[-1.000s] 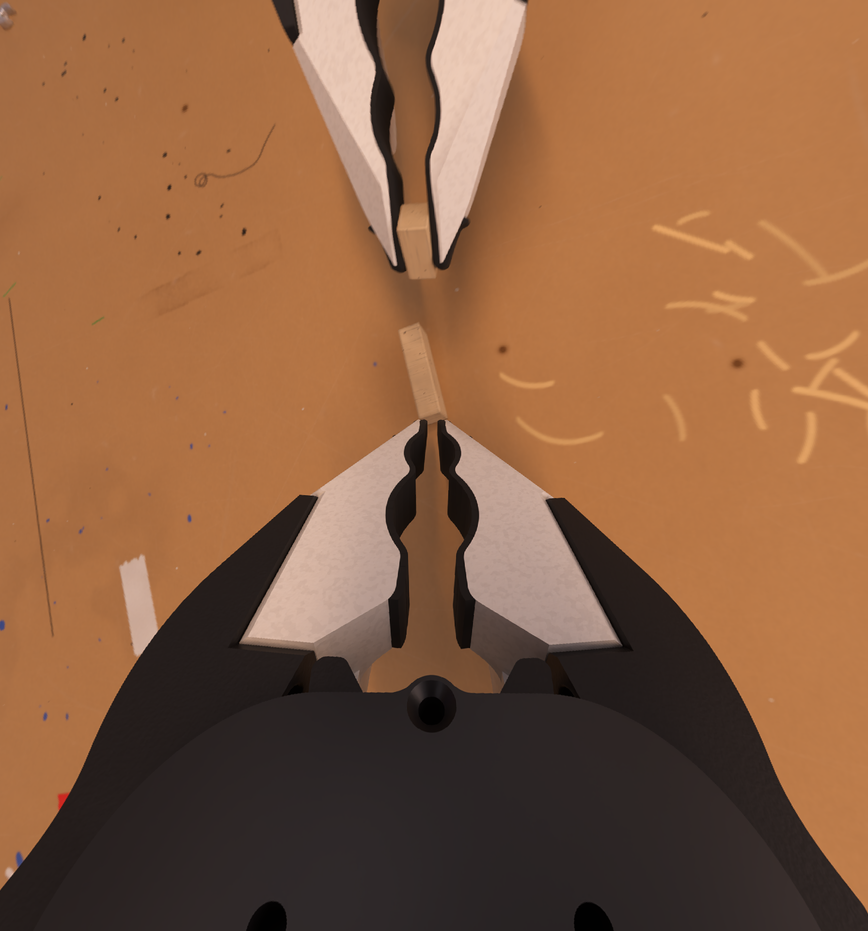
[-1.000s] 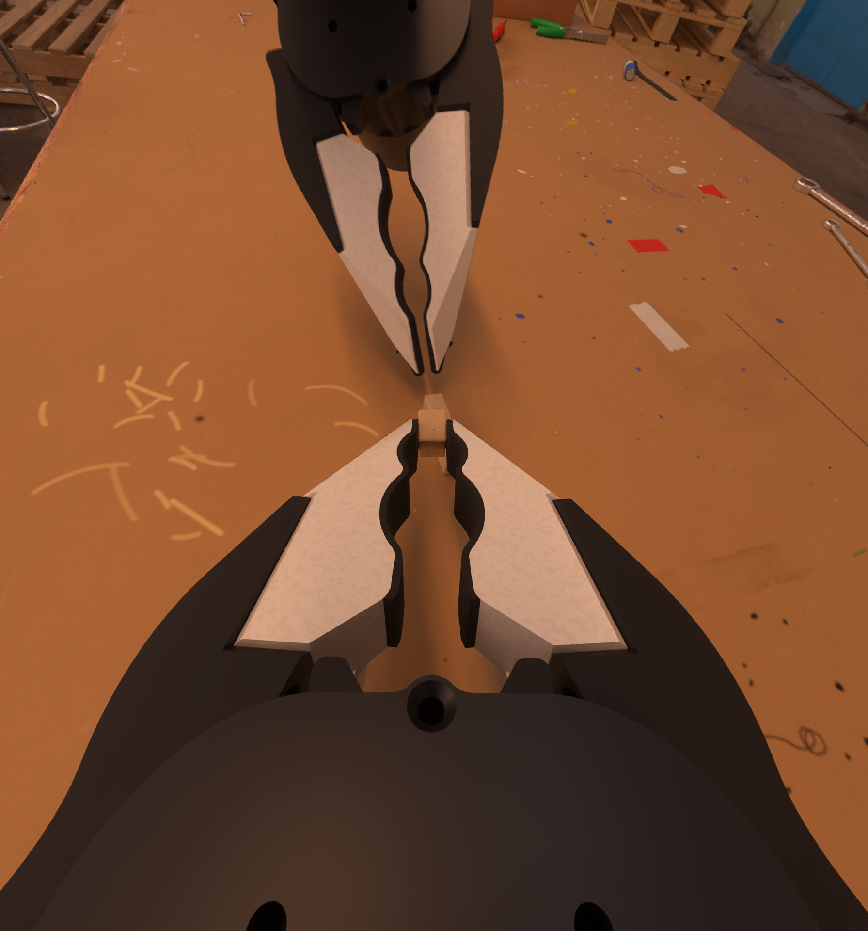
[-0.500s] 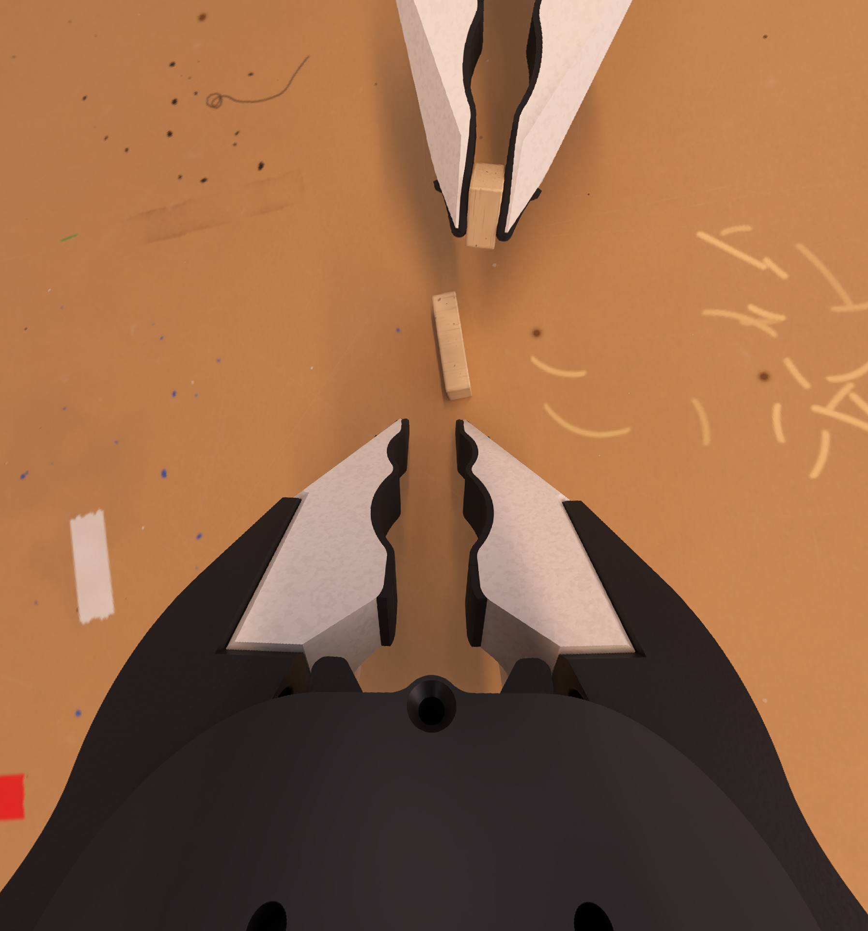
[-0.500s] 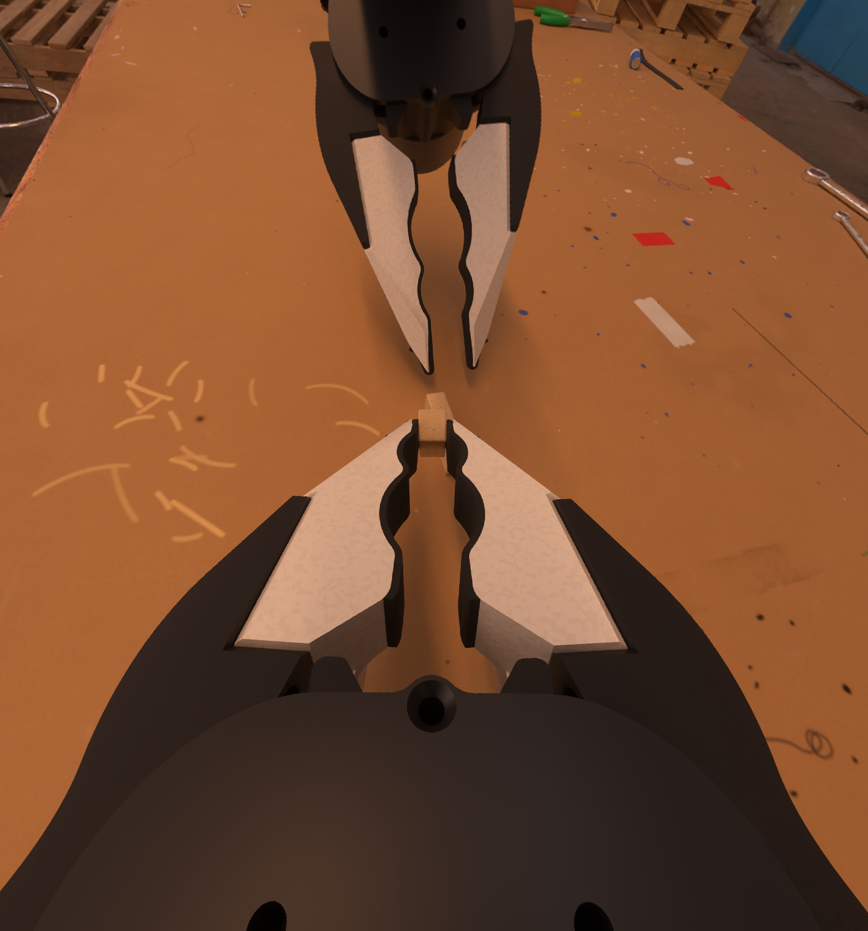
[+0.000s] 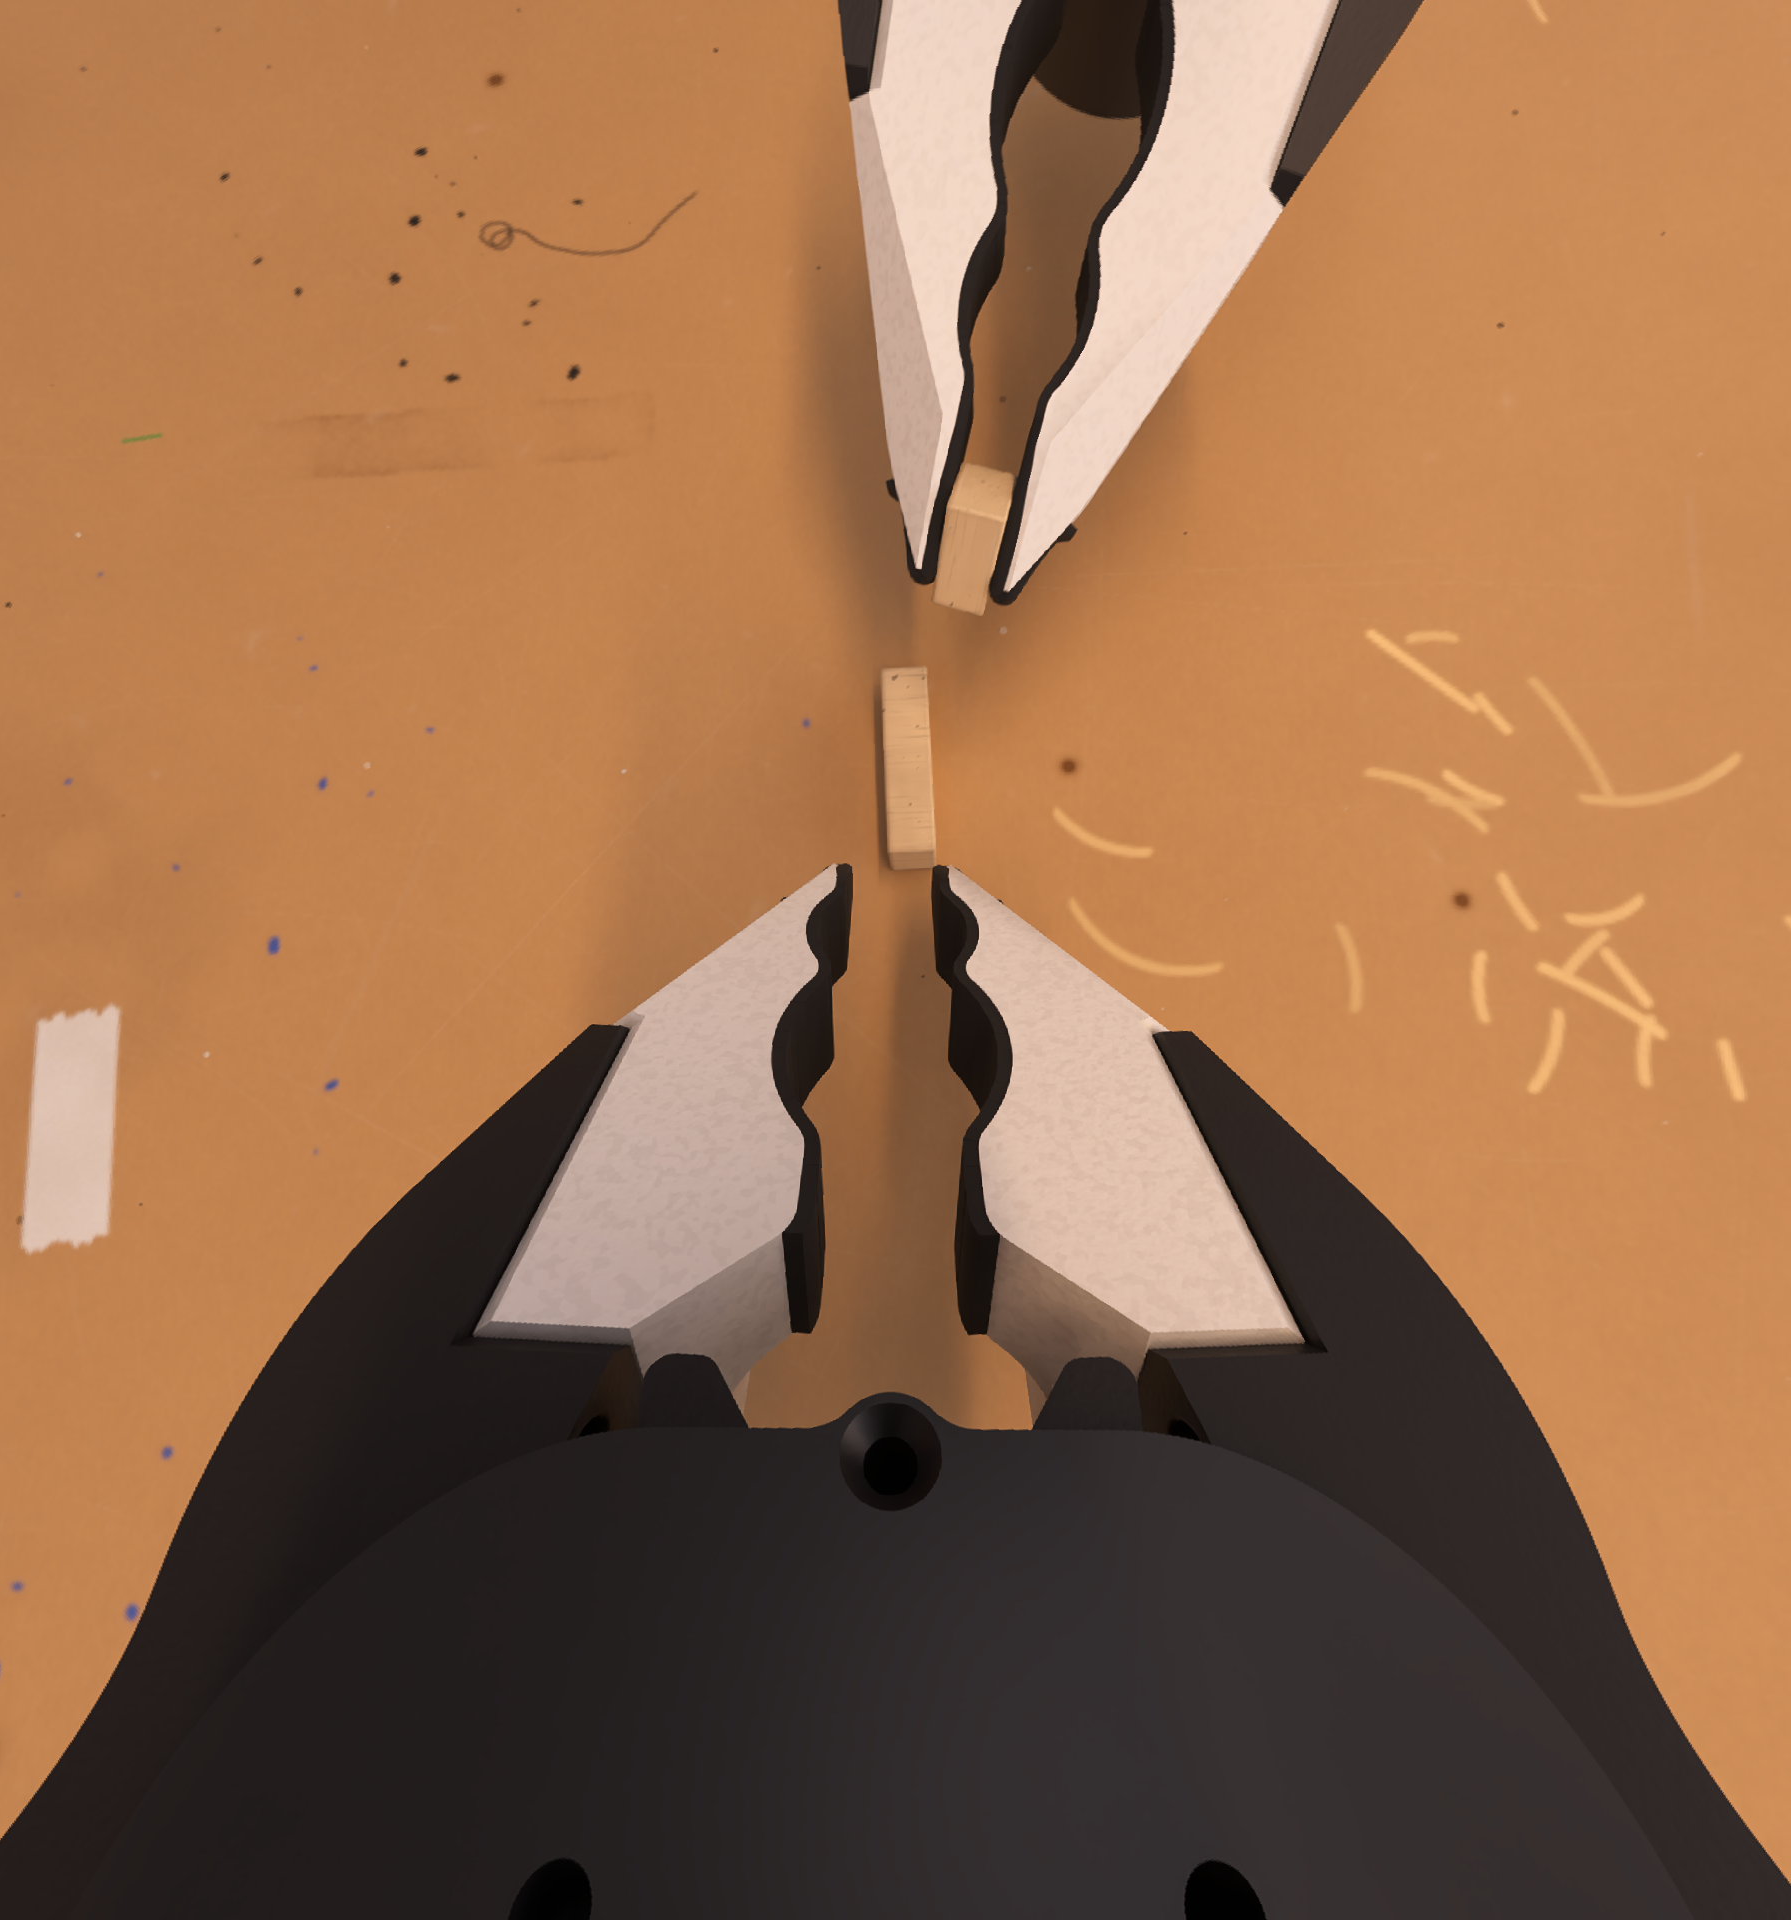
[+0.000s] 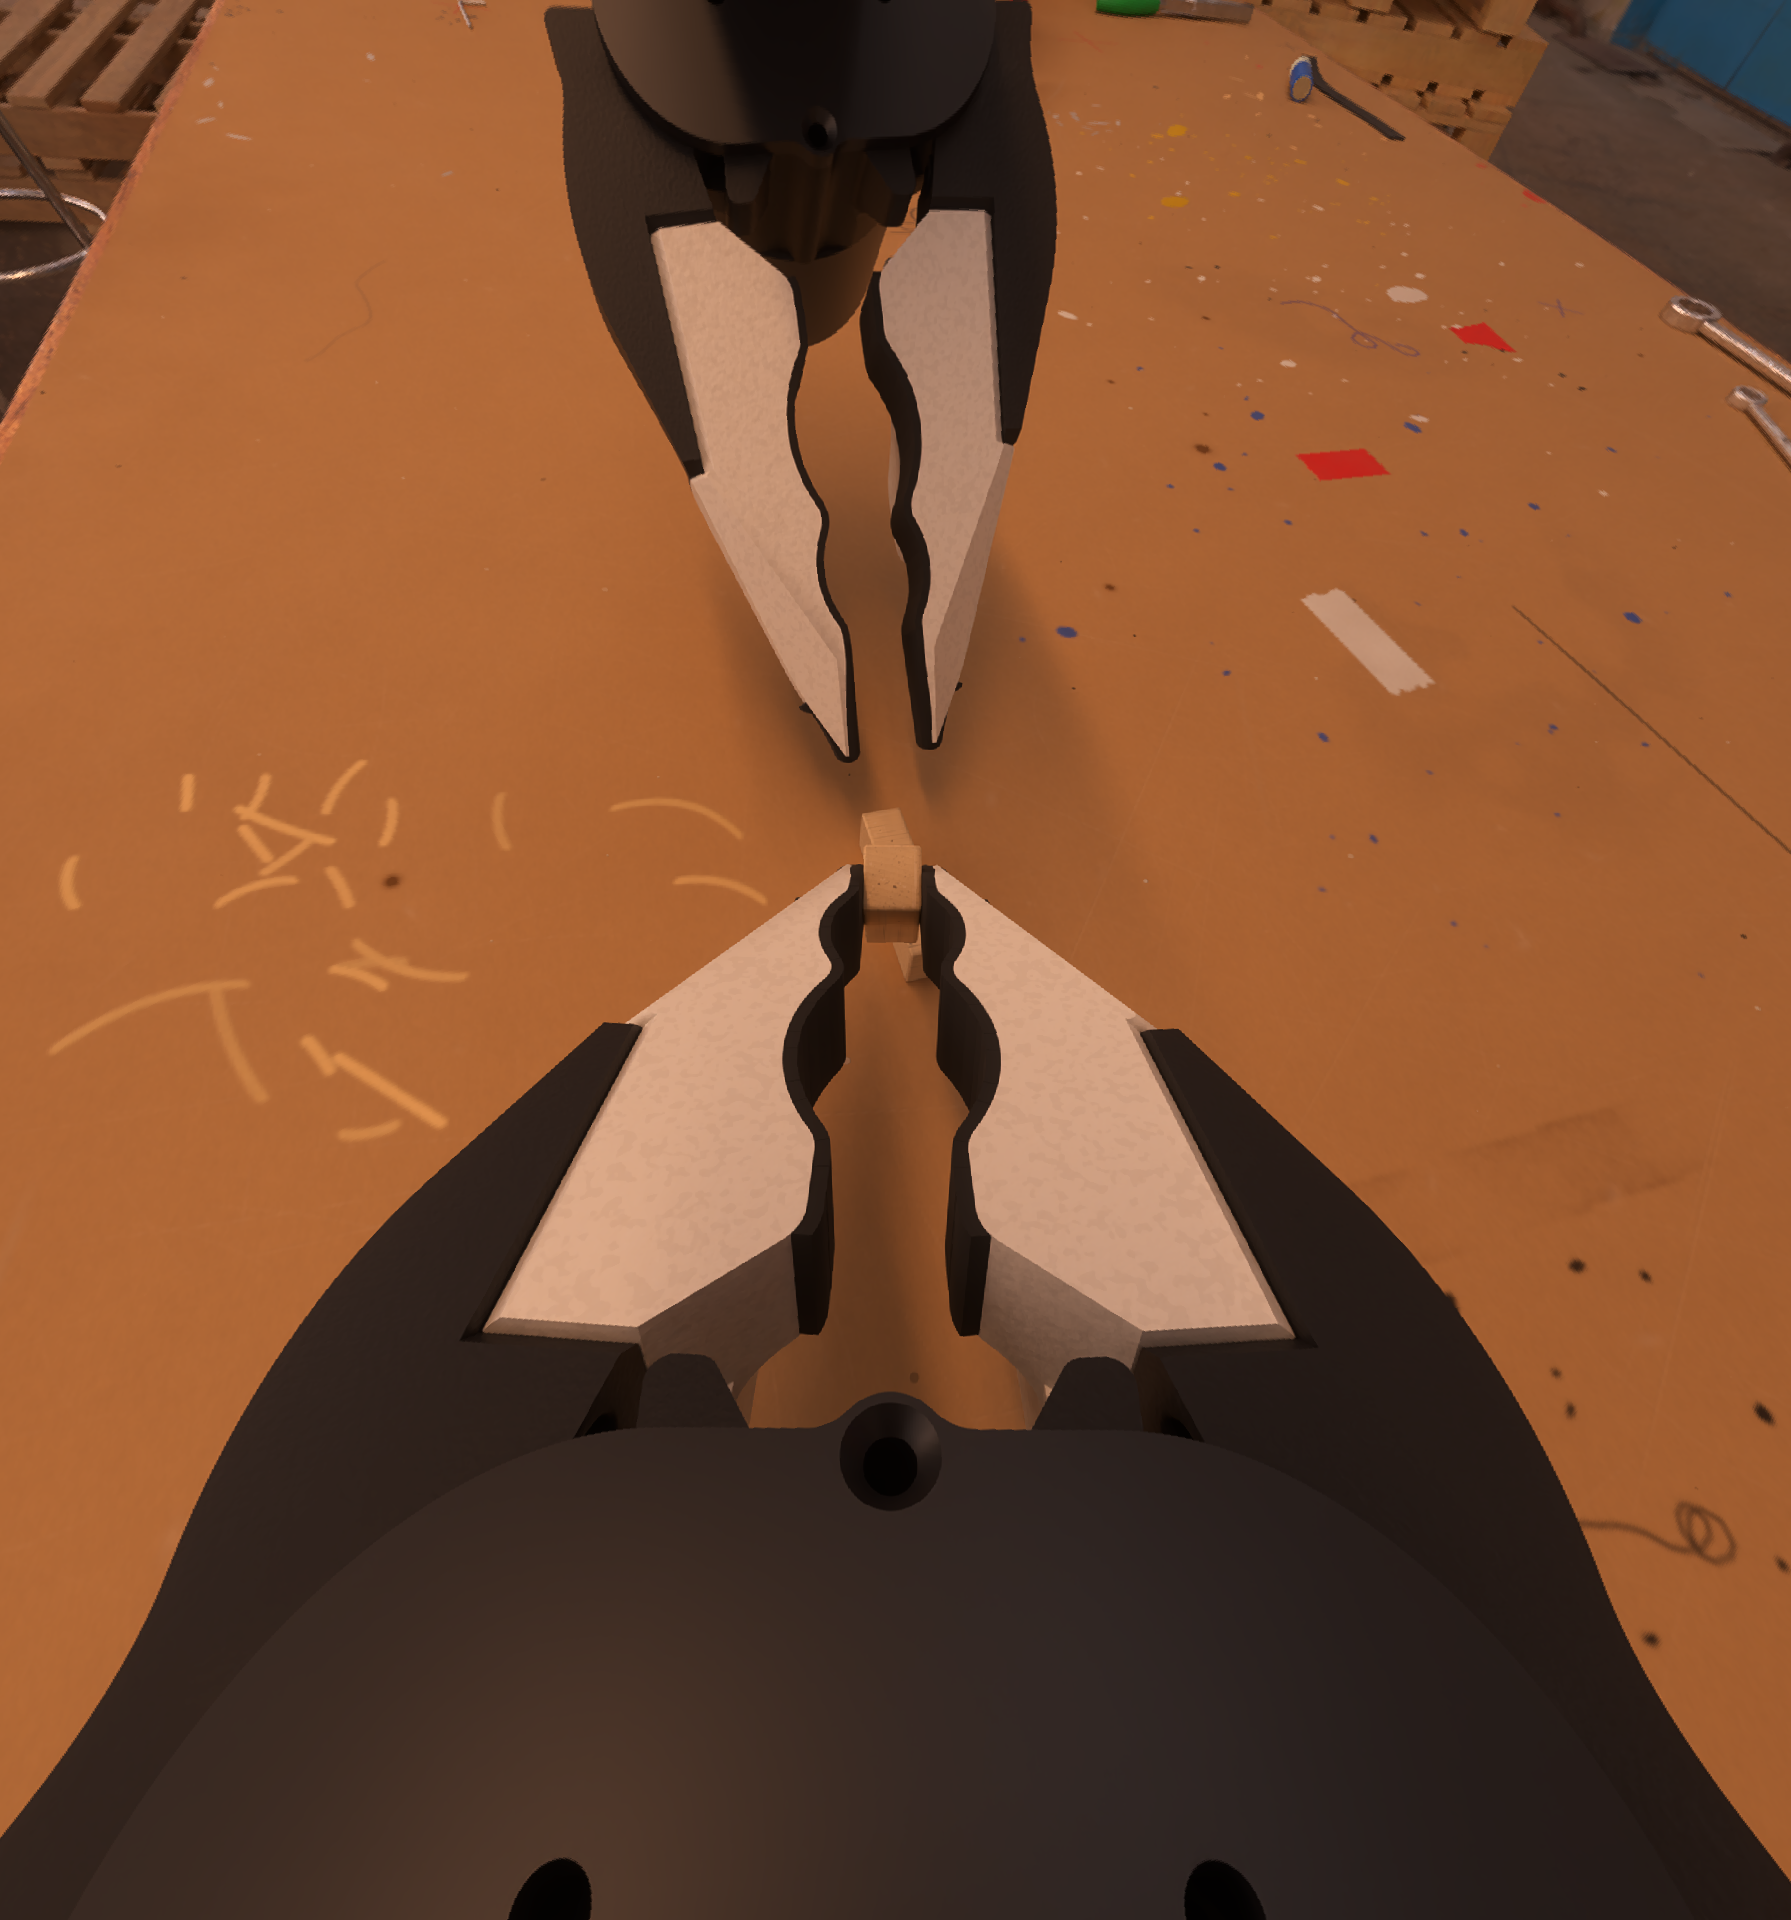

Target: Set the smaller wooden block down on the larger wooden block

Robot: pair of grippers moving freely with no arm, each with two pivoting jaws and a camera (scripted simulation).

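Observation:
A long pale wooden block (image 5: 906, 769) lies flat on the orange table, just beyond my left gripper's tips. My left gripper (image 5: 891, 875) is open with a narrow gap and holds nothing. My right gripper (image 6: 891, 883) is shut on a shorter wooden block (image 6: 891, 891), which sticks out past its fingertips. In the left wrist view the right gripper (image 5: 964, 587) comes in from the top with that block (image 5: 974, 540), above and just beyond the far end of the long block. In the right wrist view the long block (image 6: 886, 829) shows partly behind the held one, and the left gripper (image 6: 886, 746) hangs beyond it.
Two metal wrenches (image 6: 1774, 374) lie at the table's right edge. A strip of white tape (image 5: 70, 1127) and a red patch (image 6: 1343, 462) lie flat on the table. Wooden pallets (image 6: 39, 94) stand past the far left corner. Pale scratch marks (image 5: 1556, 883) are beside the blocks.
My left gripper opened and let go of the long block's end, then drew back a little. The long block, tilted before, now lies straighter on the table. The right gripper still holds its block.

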